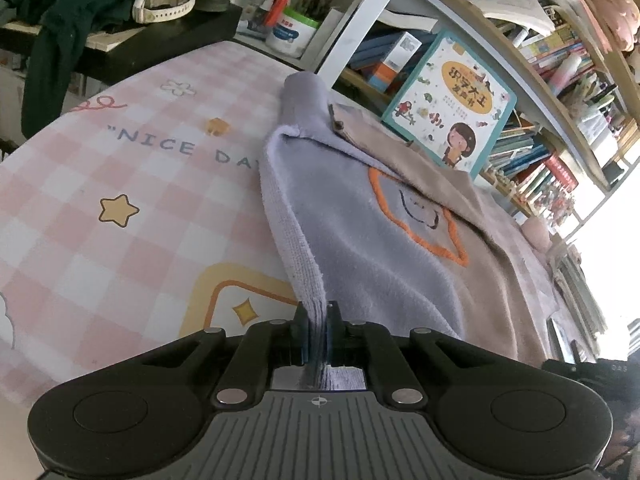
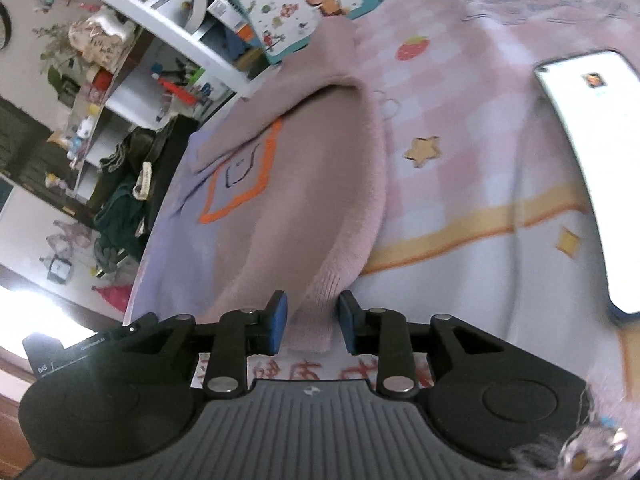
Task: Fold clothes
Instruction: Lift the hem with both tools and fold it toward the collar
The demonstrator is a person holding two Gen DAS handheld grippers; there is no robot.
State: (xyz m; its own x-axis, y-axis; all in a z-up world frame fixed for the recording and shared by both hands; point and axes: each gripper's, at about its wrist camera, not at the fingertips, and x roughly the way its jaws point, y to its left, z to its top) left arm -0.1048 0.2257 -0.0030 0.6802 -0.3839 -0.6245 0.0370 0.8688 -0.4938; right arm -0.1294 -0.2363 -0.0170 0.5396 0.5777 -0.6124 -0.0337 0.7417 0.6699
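A fleecy sweater (image 1: 380, 240), lilac and tan with an orange outline figure on its front, lies on the pink checked tablecloth (image 1: 120, 184). My left gripper (image 1: 318, 328) is shut on the lilac edge, which rises in a taut fold away from the jaws. In the right wrist view the same sweater (image 2: 280, 208) shows its tan-pink sleeve (image 2: 356, 200) folded down toward me. The ribbed cuff (image 2: 316, 336) lies between the blue pads (image 2: 280, 320) of my right gripper (image 2: 313, 310). The jaws stand a little apart and do not pinch the cuff.
A lit phone (image 2: 580, 160) lies on the cloth to the right. A children's book (image 1: 452, 108) leans against a crowded bookshelf (image 1: 560, 80) behind the sweater. A pen pot (image 1: 292, 32) and a dark green garment (image 1: 60, 12) sit at the far left.
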